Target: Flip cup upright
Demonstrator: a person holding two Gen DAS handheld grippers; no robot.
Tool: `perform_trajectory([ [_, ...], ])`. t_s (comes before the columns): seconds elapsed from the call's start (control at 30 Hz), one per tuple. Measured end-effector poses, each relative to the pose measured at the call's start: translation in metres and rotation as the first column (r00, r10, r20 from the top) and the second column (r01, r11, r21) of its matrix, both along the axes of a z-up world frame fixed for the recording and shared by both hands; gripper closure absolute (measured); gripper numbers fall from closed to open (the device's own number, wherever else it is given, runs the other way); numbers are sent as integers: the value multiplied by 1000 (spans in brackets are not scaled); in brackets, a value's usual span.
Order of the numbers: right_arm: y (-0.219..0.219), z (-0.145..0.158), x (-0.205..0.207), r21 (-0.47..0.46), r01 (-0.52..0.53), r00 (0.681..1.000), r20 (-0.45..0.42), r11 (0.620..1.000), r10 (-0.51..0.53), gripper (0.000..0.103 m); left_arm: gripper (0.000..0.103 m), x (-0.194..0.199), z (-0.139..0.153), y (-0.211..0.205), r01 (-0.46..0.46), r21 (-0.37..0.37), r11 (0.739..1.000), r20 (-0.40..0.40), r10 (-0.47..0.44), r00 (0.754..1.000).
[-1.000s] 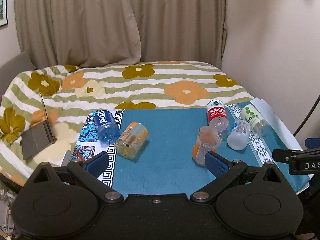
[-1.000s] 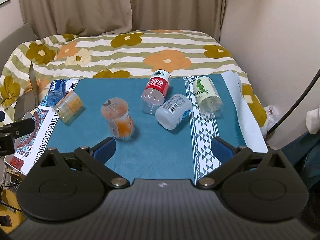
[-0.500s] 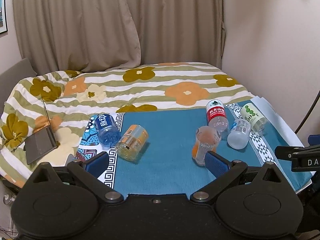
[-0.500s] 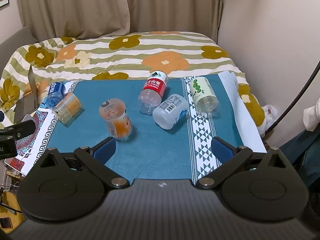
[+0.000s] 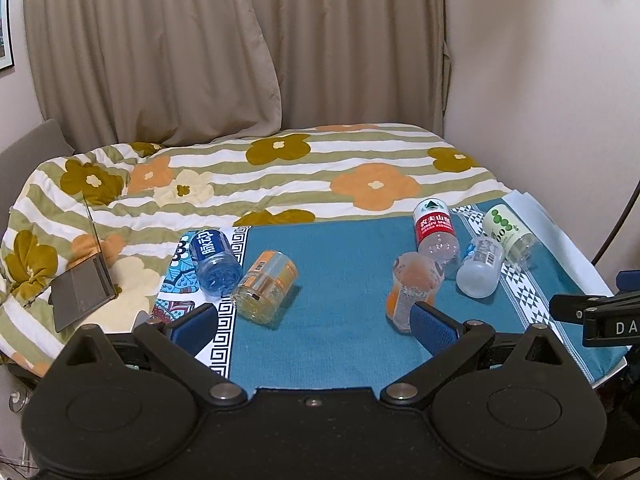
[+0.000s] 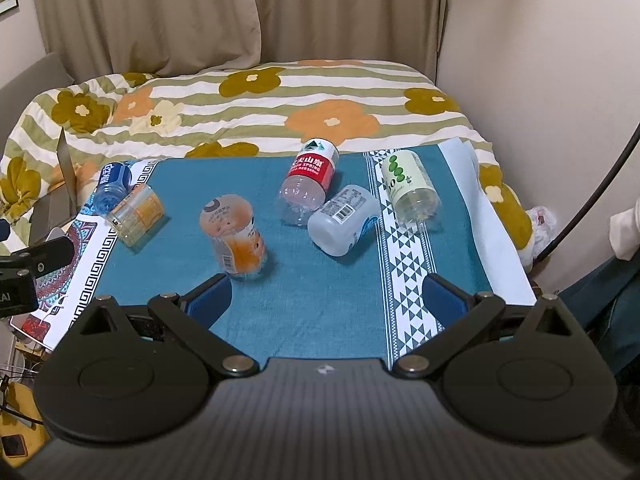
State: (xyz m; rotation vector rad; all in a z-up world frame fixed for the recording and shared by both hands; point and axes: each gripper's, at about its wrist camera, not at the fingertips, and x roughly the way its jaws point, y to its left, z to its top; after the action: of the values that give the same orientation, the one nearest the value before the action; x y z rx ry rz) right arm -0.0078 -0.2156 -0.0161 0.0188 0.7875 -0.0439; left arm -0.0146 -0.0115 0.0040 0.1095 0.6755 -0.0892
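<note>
Several cut-bottle cups lie on a teal cloth (image 5: pixel 340 312) (image 6: pixel 320 304). An orange-print cup (image 5: pixel 412 290) (image 6: pixel 236 236) stands upside down near the middle. A yellow-orange cup (image 5: pixel 264 286) (image 6: pixel 136 214) and a blue cup (image 5: pixel 214 258) (image 6: pixel 112 186) lie on their sides at the left. A red-label cup (image 5: pixel 436 232) (image 6: pixel 308 184), a white cup (image 5: pixel 480 266) (image 6: pixel 344 220) and a green-dot cup (image 5: pixel 506 232) (image 6: pixel 408 184) lie at the right. My left gripper (image 5: pixel 312 326) and right gripper (image 6: pixel 328 300) are open and empty, near the cloth's front edge.
A flowered quilt (image 5: pixel 300 176) covers the bed behind the cloth. A grey laptop (image 5: pixel 84 288) lies on it at the left. Curtains (image 5: pixel 200 48) and a wall (image 5: pixel 540 80) stand behind and to the right. A black cable (image 6: pixel 600 184) hangs at the right.
Both grippers have drawn back and up a little, so the cups sit slightly farther off in both views. No cup has moved. Both grippers stay open.
</note>
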Motion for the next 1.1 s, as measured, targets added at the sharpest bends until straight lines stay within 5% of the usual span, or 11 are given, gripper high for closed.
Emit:
perform_trajectory([
  [1.1, 1, 0, 0, 2, -1, 1000, -1, 1000, 1, 0, 0, 1, 3, -2, -3, 7, 1000, 25, 2, 1000],
])
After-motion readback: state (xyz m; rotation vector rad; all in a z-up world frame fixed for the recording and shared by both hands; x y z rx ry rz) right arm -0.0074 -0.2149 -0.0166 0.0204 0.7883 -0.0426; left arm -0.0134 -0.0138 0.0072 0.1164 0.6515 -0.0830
